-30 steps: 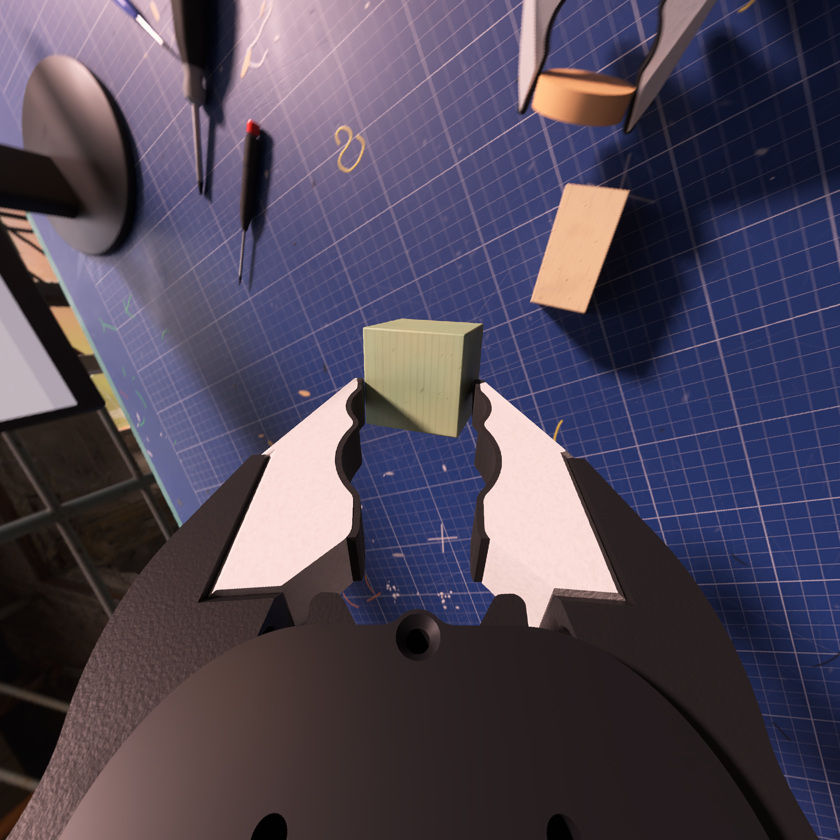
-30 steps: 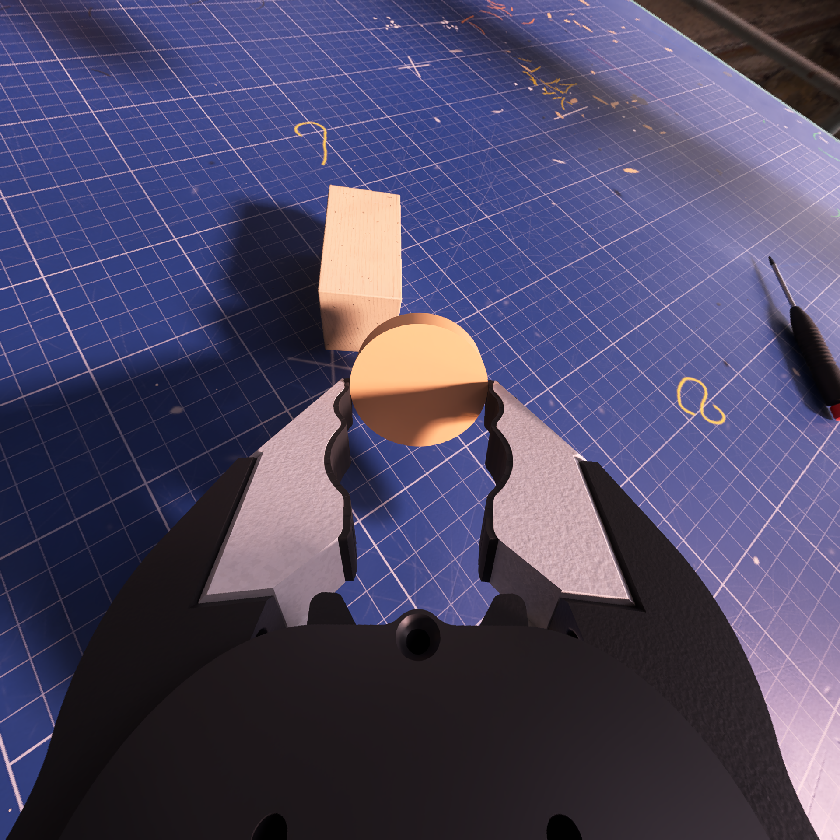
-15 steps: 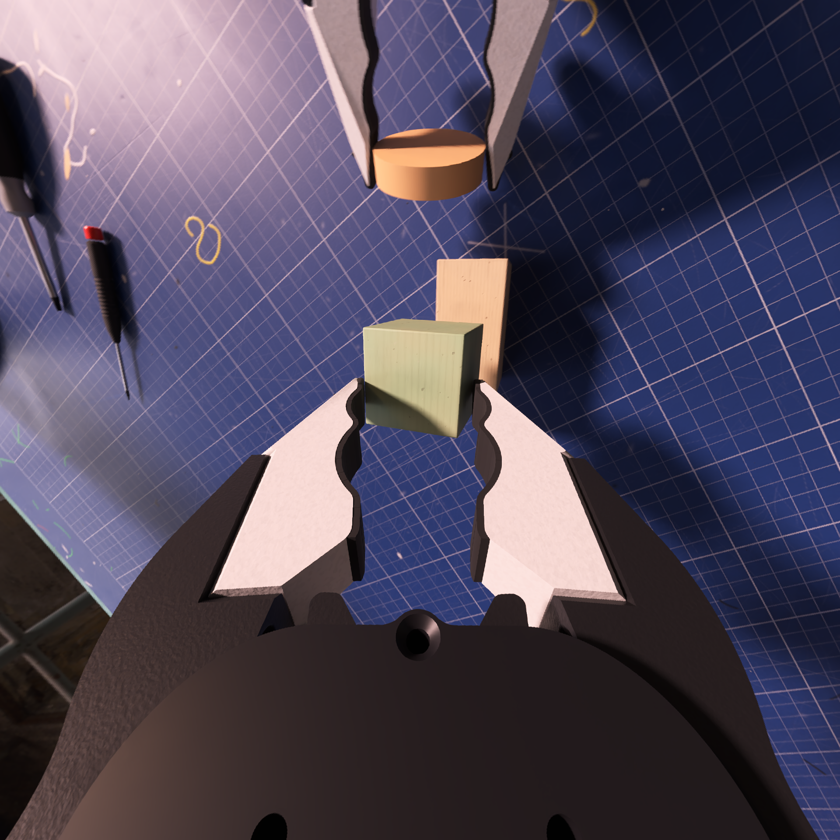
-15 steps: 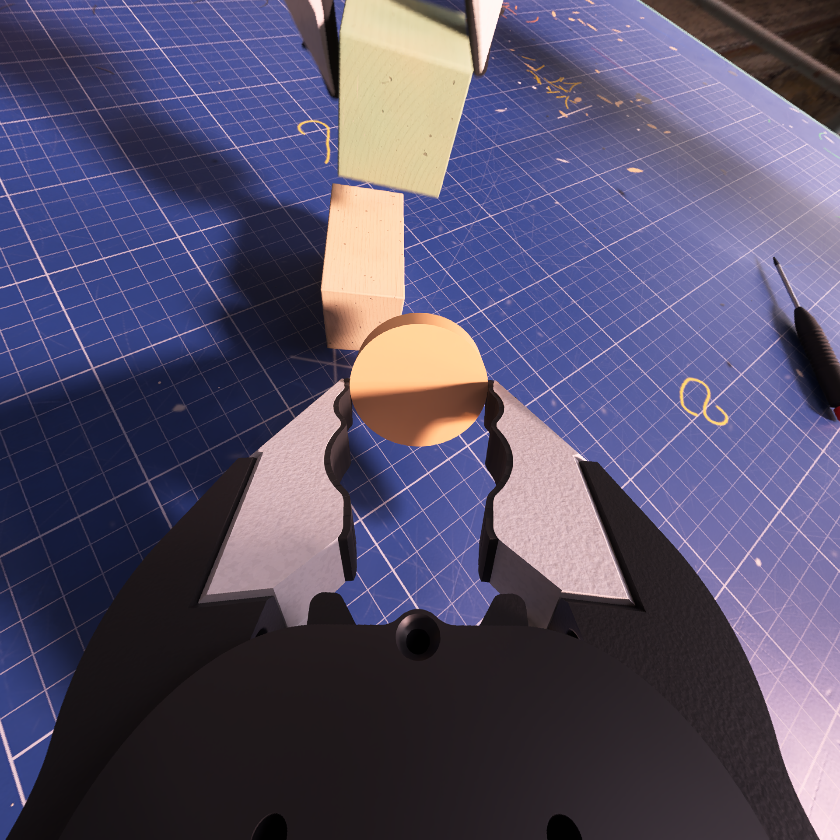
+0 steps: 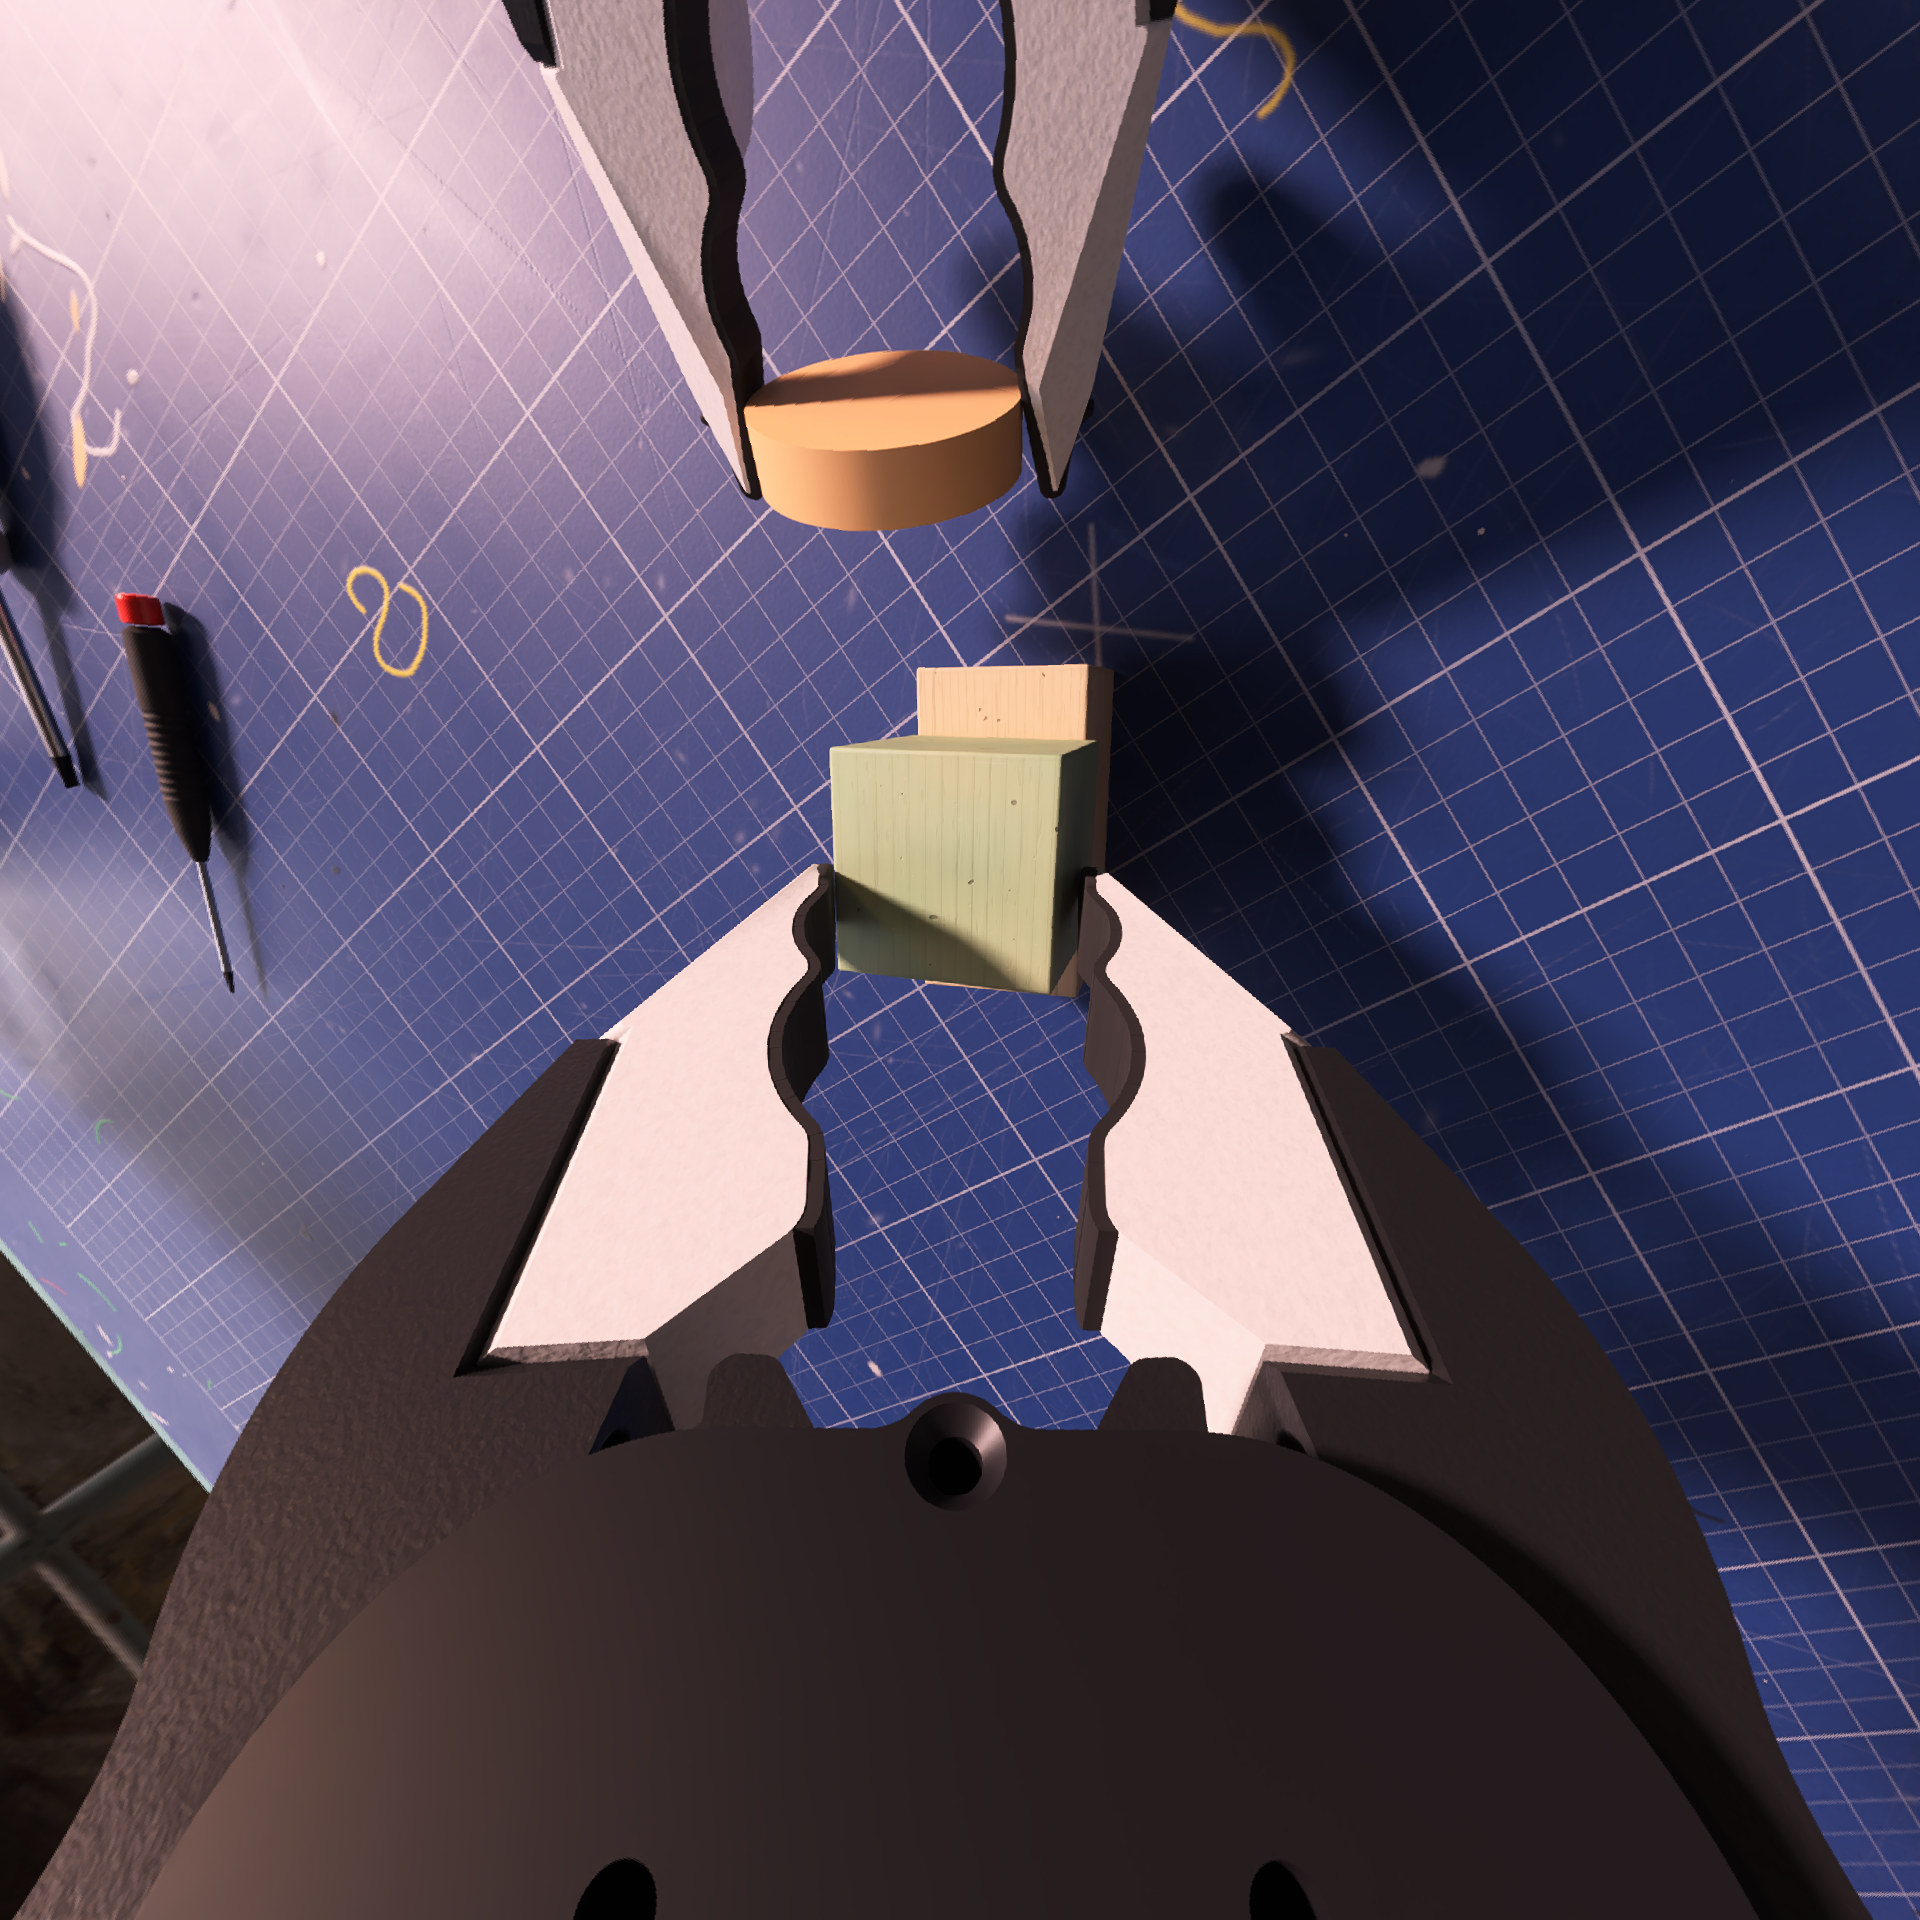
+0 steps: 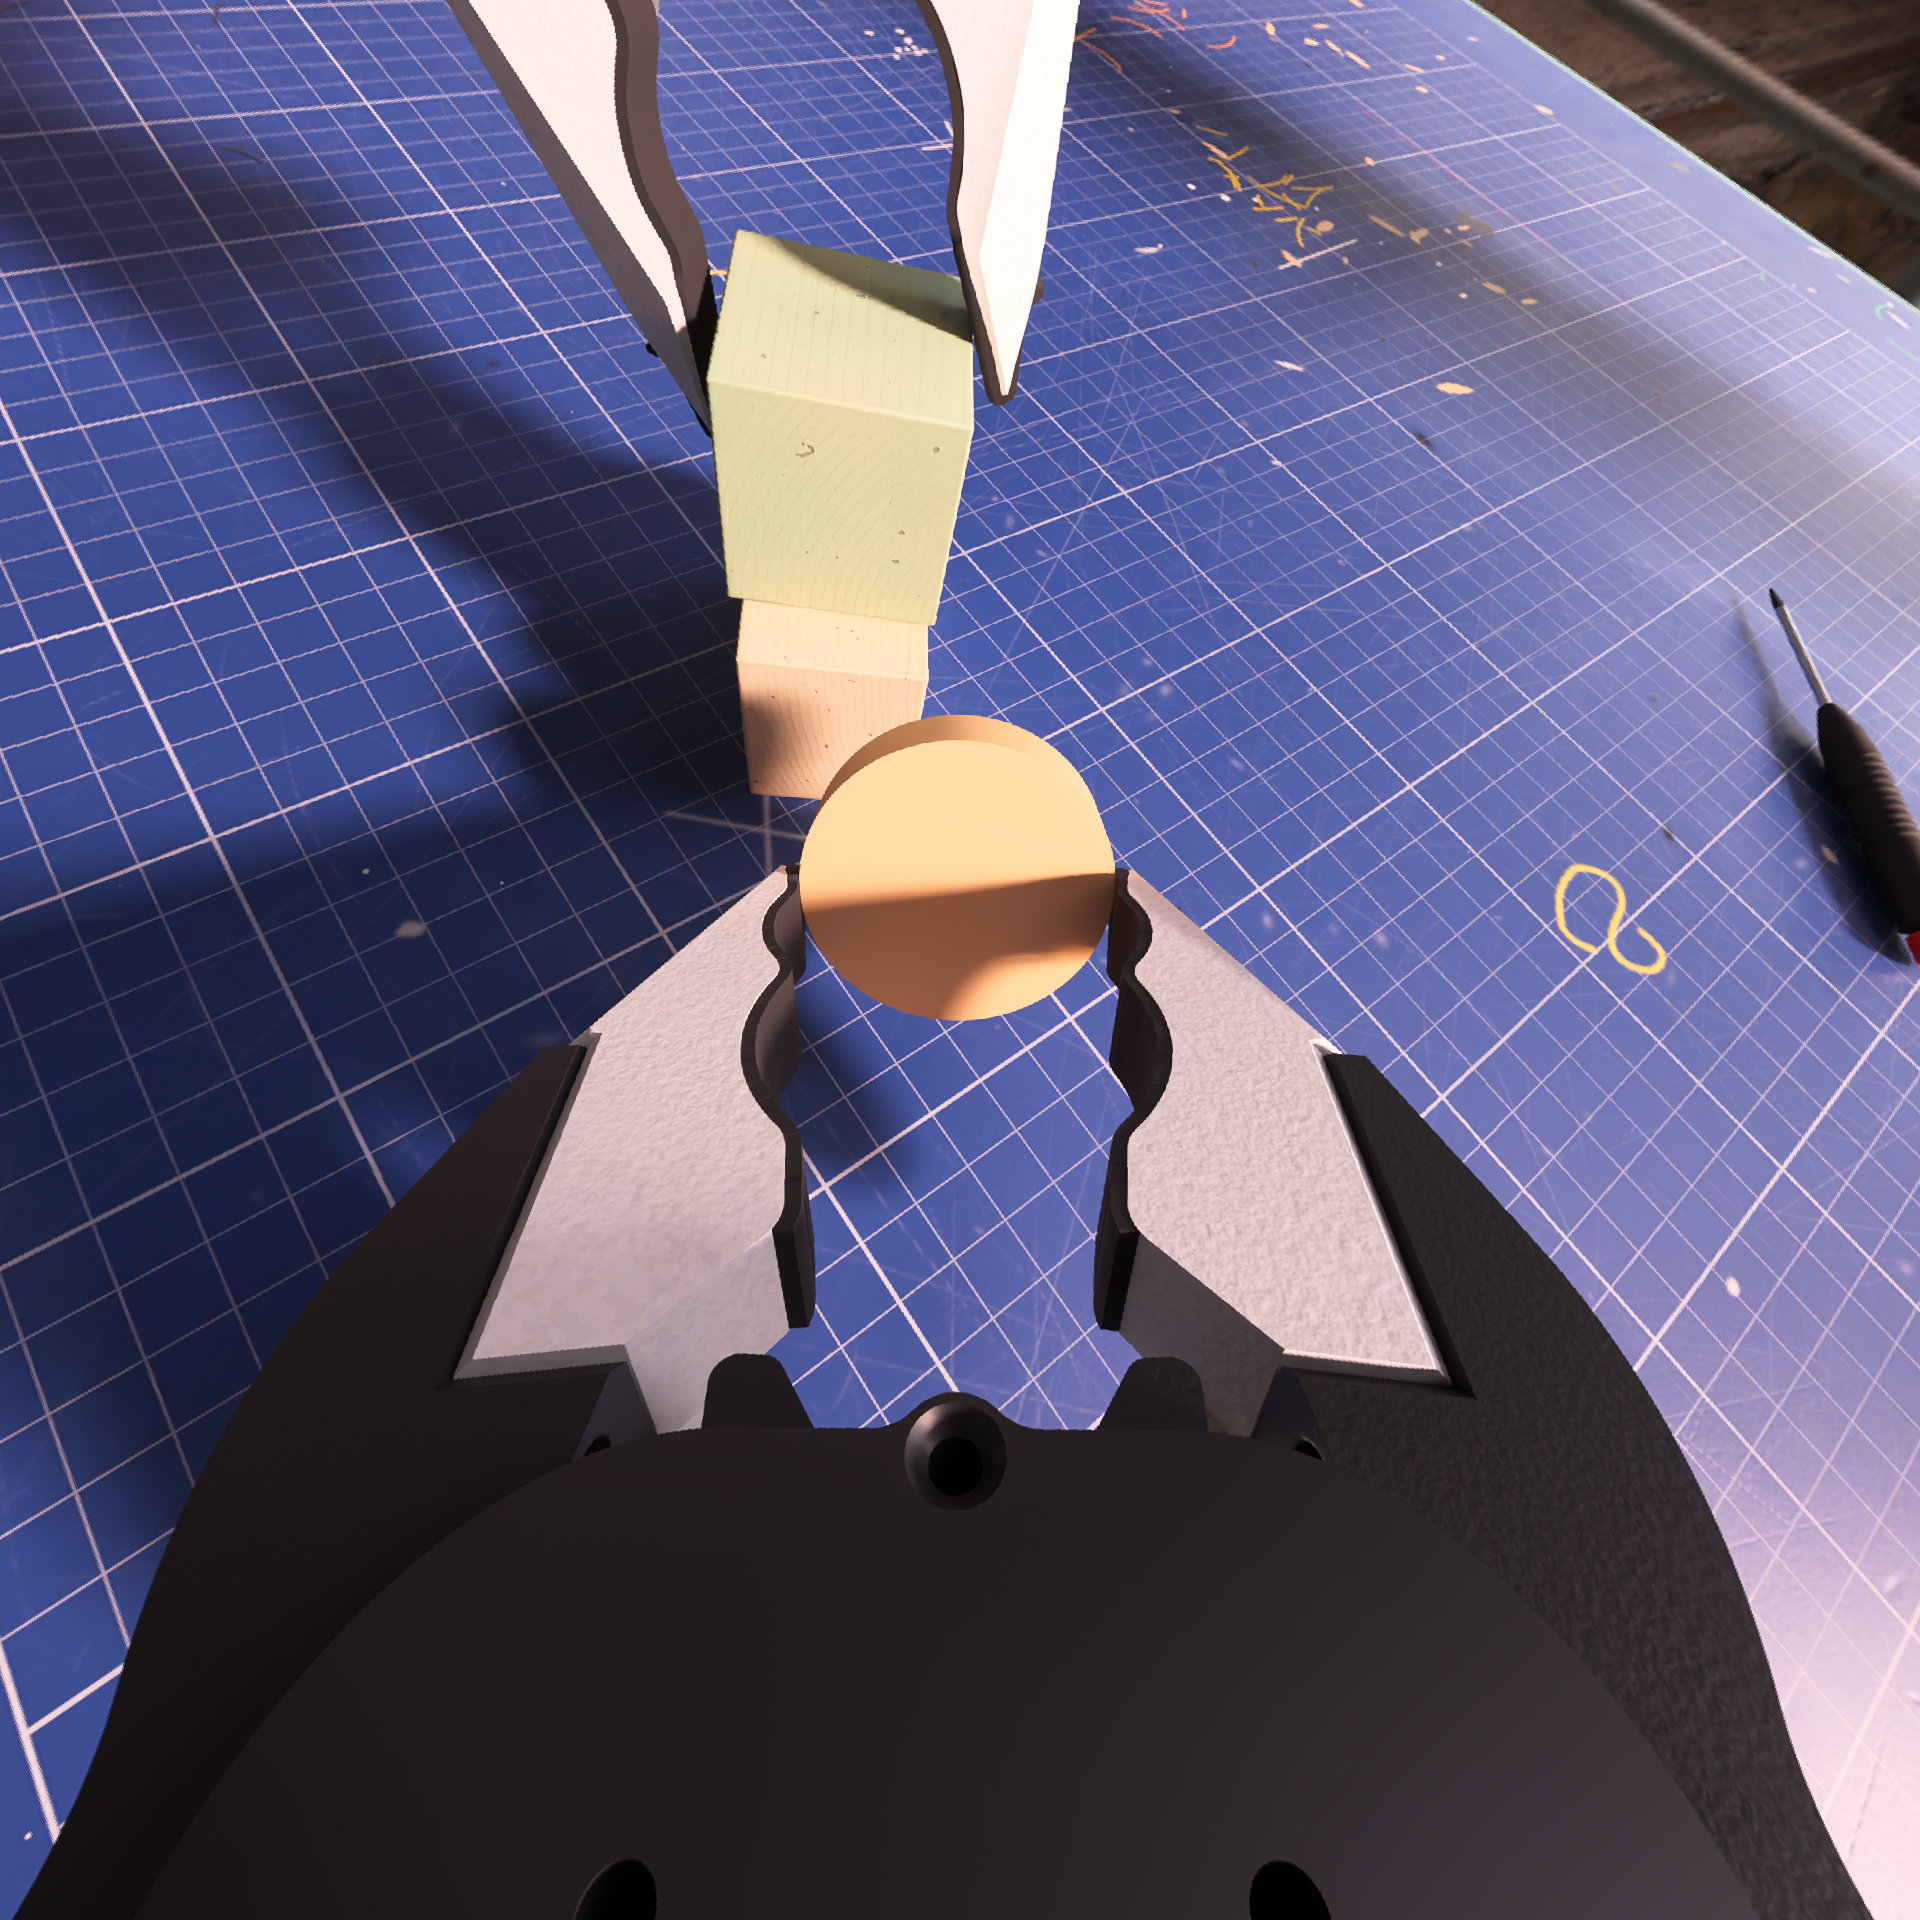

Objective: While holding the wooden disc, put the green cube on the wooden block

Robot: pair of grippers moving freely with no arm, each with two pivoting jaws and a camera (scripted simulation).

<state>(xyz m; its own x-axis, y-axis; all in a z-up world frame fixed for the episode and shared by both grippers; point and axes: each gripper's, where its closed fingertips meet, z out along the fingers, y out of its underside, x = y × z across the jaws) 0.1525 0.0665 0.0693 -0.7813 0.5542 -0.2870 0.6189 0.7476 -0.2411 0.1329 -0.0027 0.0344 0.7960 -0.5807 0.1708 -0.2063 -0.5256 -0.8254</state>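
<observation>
Left tool (image 5: 954,883) clamped on cube (image 5: 951,857) at frame centre; cube sits directly over block (image 6: 831,696), contact not resolvable. Right tool (image 6: 956,883) closed on disc (image 6: 956,868), held clear of the bench (image 6: 312,727), near block.

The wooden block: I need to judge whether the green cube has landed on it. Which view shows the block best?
The right wrist view: the wooden block shows its end face and top under the green cube. In the left wrist view, the cube hides most of it.

Pale-green cube (image 5: 956,862), white-gridded blue mat (image 5: 1558,831)
</observation>
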